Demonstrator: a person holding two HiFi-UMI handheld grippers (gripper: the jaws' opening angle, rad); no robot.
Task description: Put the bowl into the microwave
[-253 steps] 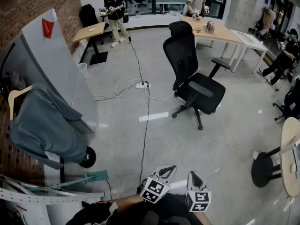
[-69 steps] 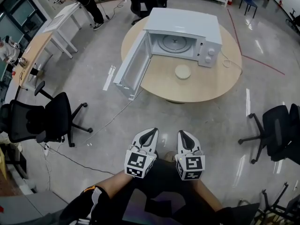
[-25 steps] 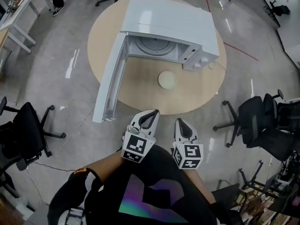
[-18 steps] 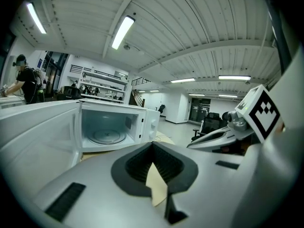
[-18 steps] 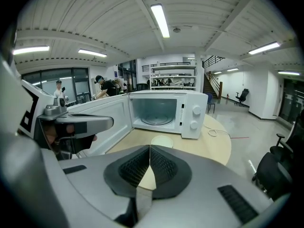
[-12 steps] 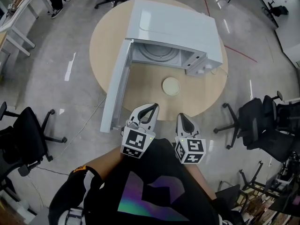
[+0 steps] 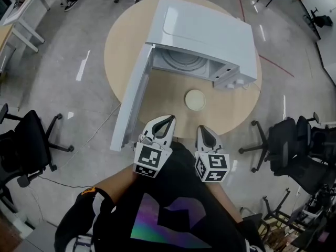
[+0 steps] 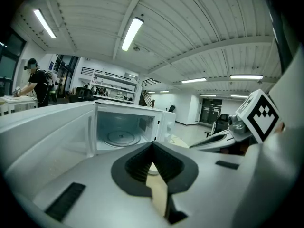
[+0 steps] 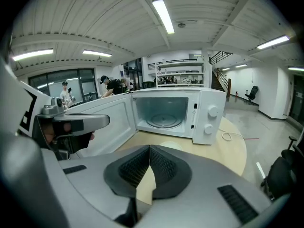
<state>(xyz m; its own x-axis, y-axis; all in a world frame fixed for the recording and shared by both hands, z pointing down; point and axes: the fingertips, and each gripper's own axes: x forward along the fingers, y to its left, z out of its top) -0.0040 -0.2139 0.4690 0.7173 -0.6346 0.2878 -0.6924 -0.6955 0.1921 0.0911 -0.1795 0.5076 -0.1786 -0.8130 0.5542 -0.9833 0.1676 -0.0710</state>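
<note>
A white microwave (image 7: 205,38) stands on a round wooden table (image 7: 123,46), its door (image 7: 131,101) swung wide open to the left and its glass turntable (image 9: 164,120) showing inside. A pale, shallow bowl (image 7: 195,100) sits on the table just in front of the oven's opening. My left gripper (image 7: 167,118) and right gripper (image 7: 201,128) are side by side at the table's near edge, short of the bowl, both shut on nothing. In the left gripper view the left gripper (image 8: 153,144) hides most of the bowl (image 8: 153,168). The right gripper (image 9: 150,147) points at the bowl (image 9: 171,144).
The open door overhangs the table's near left edge. A cord (image 9: 232,137) lies on the table right of the microwave. Black office chairs stand on the floor at the left (image 7: 26,140) and right (image 7: 289,146). People work at desks (image 7: 21,4) far off.
The table, microwave and bowl have drawn nearer over the last seconds; ten seconds ago I faced another part of the room. Both grippers stay shut and close together.
</note>
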